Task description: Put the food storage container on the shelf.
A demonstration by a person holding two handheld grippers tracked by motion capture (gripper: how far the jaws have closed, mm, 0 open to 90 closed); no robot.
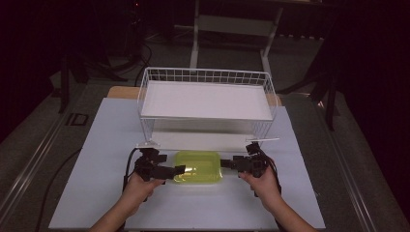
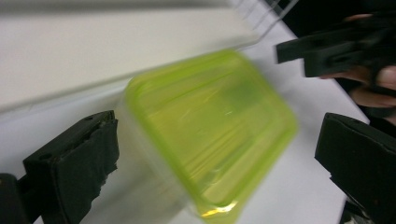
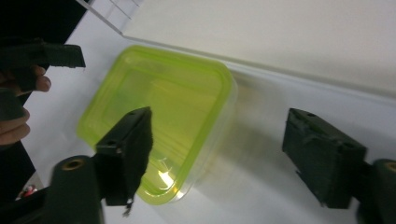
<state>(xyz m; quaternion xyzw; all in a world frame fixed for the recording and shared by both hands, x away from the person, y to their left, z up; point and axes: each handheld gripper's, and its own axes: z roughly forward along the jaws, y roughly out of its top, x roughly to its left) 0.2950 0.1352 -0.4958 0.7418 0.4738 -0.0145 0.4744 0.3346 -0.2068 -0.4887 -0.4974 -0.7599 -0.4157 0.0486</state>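
At the bottom of the high view, two hands come in, each with a gripper. The left gripper (image 1: 180, 169) sits at the left end of the green box (image 1: 198, 166), the right gripper (image 1: 225, 163) at its right end. In both gripper views the jaws stand wide apart, the pads pressing on nothing. The box lies low in the middle of the white table (image 1: 106, 145). Behind it, toward the top, stands a wire rack (image 1: 205, 94).

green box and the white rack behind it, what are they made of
Green box: seemingly plastic, a glossy translucent yellow-green lid on a clear base; the table shows through it. White rack: probably coated metal wire, with thin white grid walls around a flat matte shelf.
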